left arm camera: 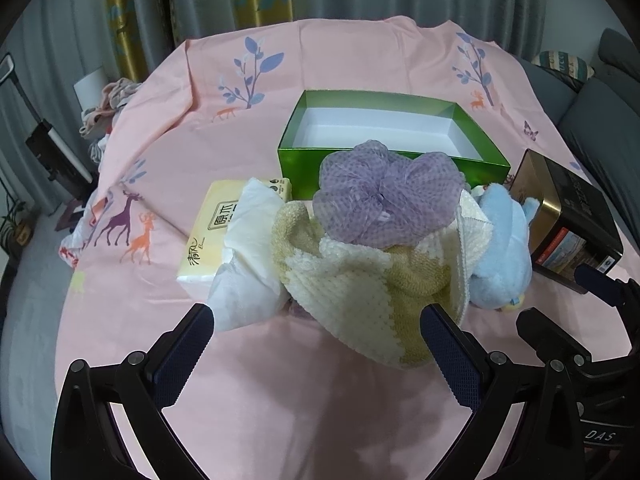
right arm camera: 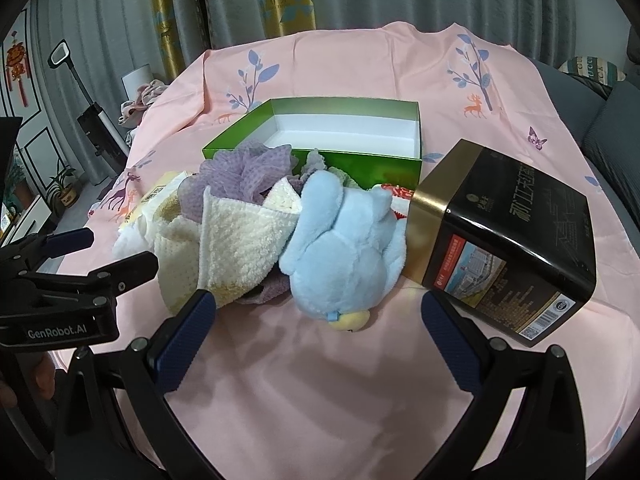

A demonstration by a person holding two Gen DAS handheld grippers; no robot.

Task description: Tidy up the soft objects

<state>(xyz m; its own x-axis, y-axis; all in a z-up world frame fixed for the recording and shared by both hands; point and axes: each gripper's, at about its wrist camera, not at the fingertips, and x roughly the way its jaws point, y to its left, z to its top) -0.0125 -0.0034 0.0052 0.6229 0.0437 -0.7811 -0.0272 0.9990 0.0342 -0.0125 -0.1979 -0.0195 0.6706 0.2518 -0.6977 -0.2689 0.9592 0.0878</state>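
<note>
A heap of soft things lies on the pink sheet in front of an empty green box [left arm camera: 394, 168] [right arm camera: 340, 160]. A purple mesh sponge [left arm camera: 384, 200] [right arm camera: 248, 172] rests on a cream and yellow knitted towel [left arm camera: 360, 284] [right arm camera: 236, 240]. A light blue plush toy [left arm camera: 500, 248] [right arm camera: 344, 248] lies to its right. A yellow tissue pack [left arm camera: 212, 232] and white cloth [left arm camera: 248, 264] lie to its left. My left gripper [left arm camera: 318, 322] is open, just short of the towel. My right gripper [right arm camera: 318, 312] is open, just short of the plush toy.
A black and gold tin [left arm camera: 568, 216] [right arm camera: 504, 240] lies on its side right of the heap. The pink sheet [left arm camera: 280, 400] covers the surface. Curtains hang behind. Crumpled clothes [left arm camera: 108, 104] lie at the far left. A grey sofa [left arm camera: 600, 100] stands at the right.
</note>
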